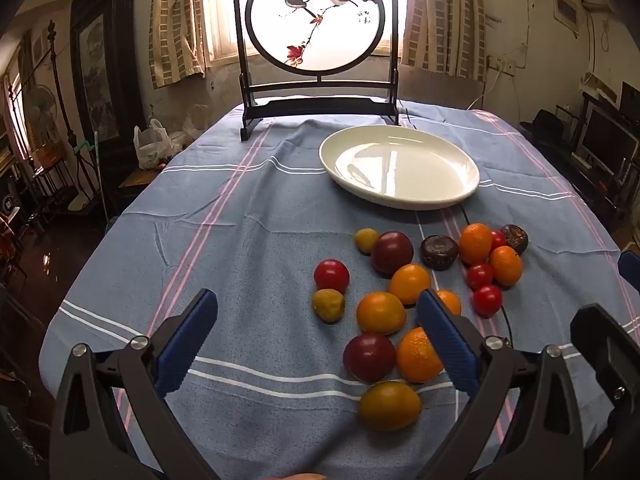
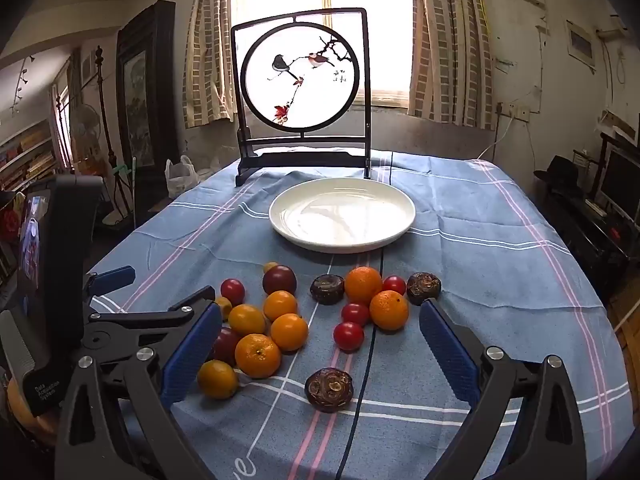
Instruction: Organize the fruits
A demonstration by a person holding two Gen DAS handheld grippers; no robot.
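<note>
Loose fruits lie on the blue striped tablecloth (image 1: 248,240): several oranges (image 2: 257,355), red cherry tomatoes (image 2: 348,335), dark red plums (image 1: 369,357), small yellow-green fruits (image 1: 328,305) and brown water chestnuts (image 2: 329,389). An empty white plate (image 2: 342,215) stands behind them, also seen in the left wrist view as the plate (image 1: 400,166). My left gripper (image 1: 318,322) hangs open above the near left of the pile, nothing between its blue pads. My right gripper (image 2: 320,338) is open too, over the near fruits. The left gripper (image 2: 108,280) shows at the left edge of the right wrist view.
A dark-framed bird-painting screen (image 2: 302,92) stands at the table's far end before a curtained window. A thin black cable (image 2: 360,392) runs across the cloth among the fruits. Shelves and furniture line the room's left and right sides.
</note>
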